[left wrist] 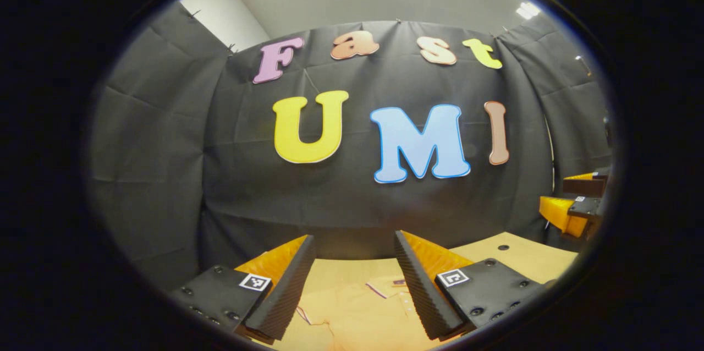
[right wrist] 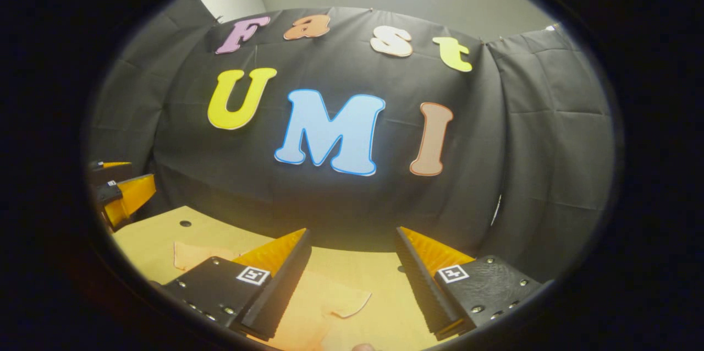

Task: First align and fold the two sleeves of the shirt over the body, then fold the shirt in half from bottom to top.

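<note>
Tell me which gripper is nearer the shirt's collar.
Left, I'd judge. The left gripper hovers open over the shirt's collar; the right gripper hovers open over a sleeve.

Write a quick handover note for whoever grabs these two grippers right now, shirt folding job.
Left gripper: open, holding nothing, raised above the shirt.
Right gripper: open, holding nothing, above a sleeve.
Shirt lies on the table, near the collar under the left gripper.
Done: no fold visible.
Left: fold both sleeves over the body, then fold bottom to top.
</note>
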A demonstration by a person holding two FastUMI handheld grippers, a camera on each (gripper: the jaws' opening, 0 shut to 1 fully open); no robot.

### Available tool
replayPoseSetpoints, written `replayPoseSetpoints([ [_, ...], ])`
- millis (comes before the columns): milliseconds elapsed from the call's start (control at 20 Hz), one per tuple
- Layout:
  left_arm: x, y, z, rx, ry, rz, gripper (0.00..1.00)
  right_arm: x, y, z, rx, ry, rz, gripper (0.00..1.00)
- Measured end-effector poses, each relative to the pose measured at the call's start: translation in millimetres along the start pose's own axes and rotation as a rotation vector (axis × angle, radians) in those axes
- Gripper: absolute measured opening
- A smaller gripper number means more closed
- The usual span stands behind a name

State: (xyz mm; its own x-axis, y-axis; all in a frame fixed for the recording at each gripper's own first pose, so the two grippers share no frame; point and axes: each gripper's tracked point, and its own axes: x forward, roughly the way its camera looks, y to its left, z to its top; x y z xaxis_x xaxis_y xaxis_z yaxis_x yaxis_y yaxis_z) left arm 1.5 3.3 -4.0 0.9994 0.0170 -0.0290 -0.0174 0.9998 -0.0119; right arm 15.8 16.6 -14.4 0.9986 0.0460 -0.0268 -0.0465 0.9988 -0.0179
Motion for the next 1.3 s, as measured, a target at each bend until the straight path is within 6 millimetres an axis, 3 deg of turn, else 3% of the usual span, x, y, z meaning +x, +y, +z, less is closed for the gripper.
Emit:
replayPoseSetpoints([
  [300, -1, 1, -8, -0.022, 0.032, 0.018, 0.96, 39, 2, -49, 0.038, 0.099, 0.022, 0.94],
  [700, 1, 9, -11, -0.008, 0.053, 0.068, 0.96, 107, -12, -158, 0.118, 0.337, -0.014, 0.96],
  [1100, -1, 8, -14, 0.002, 0.085, 0.074, 0.96, 148, -22, -246, 0.181, 0.544, -0.06, 0.96],
  [1300, -4, 10, -18, 0.005, 0.104, 0.079, 0.96, 158, -19, -287, 0.221, 0.649, -0.075, 0.94],
])
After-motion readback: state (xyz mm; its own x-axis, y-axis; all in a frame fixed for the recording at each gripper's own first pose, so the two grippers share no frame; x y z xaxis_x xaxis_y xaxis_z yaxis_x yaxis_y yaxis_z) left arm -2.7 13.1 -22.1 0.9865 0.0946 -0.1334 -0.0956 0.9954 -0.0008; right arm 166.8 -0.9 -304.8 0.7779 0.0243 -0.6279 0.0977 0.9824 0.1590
